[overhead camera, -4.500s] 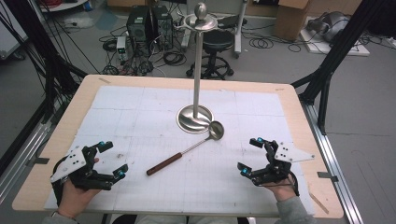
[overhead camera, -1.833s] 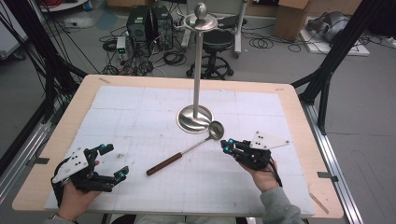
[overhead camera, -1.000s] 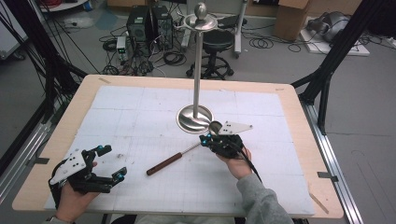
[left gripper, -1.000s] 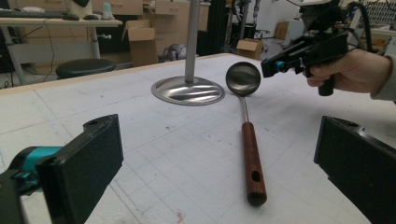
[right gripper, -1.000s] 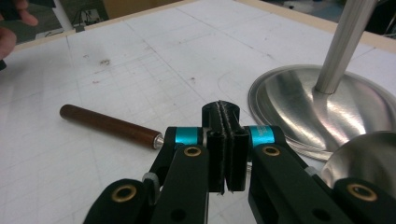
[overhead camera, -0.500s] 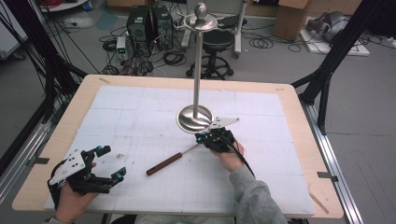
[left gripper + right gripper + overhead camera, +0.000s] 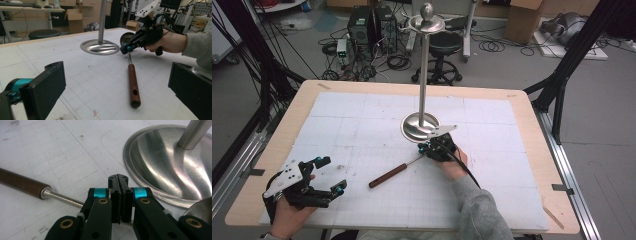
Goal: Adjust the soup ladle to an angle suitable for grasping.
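The right gripper (image 7: 119,202) was closed on the thin metal shaft of the ladle (image 7: 388,175), whose wooden handle ran away toward the left gripper (image 7: 326,174), open and well apart.

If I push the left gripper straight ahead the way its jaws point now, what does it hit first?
Most likely the ladle's wooden handle, lying on the mat between the open jaws of the left gripper in its own view. Past it stands the stand's steel base. Depth is hard to judge.
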Demonstrator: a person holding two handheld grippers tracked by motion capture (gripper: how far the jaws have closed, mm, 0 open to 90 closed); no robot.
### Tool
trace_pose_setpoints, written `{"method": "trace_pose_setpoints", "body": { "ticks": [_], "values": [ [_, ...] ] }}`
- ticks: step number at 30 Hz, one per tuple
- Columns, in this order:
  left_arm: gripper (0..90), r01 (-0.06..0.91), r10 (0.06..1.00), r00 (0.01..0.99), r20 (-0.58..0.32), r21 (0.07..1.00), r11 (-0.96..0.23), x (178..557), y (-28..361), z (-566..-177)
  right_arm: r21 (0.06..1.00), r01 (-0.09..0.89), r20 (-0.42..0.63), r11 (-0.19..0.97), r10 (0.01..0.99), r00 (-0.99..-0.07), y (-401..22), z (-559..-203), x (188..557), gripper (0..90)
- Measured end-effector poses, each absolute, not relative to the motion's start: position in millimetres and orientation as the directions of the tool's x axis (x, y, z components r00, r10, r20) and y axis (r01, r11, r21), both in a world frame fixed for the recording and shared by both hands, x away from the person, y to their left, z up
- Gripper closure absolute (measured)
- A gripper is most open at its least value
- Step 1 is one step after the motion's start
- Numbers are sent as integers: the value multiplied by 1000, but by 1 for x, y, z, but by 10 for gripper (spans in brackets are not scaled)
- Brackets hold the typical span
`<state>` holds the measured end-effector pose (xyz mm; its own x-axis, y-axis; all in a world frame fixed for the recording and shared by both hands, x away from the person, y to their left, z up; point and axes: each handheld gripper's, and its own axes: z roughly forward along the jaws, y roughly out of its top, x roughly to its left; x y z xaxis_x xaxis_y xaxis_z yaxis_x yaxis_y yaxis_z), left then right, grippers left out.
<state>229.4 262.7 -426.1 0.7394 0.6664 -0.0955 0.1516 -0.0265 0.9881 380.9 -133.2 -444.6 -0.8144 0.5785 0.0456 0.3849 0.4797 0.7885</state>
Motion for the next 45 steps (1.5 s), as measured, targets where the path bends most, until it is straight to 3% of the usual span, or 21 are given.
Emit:
{"method": "trace_pose_setpoints", "body": {
  "ticks": [12, 27, 45],
  "values": [
    [17, 160, 663, 743, -92, 986, -42, 229, 262, -427, 752, 415, 15, 512, 617, -787, -133, -447, 387, 893],
    [17, 165, 663, 743, -95, 985, -44, 228, 263, -428, 712, 372, -72, 596, 588, -806, -129, -443, 385, 893],
    [18, 130, 680, 732, -46, 989, -72, 222, 262, -426, 713, 419, -6, 562, 602, -798, -152, -444, 374, 896]
  ]
}}
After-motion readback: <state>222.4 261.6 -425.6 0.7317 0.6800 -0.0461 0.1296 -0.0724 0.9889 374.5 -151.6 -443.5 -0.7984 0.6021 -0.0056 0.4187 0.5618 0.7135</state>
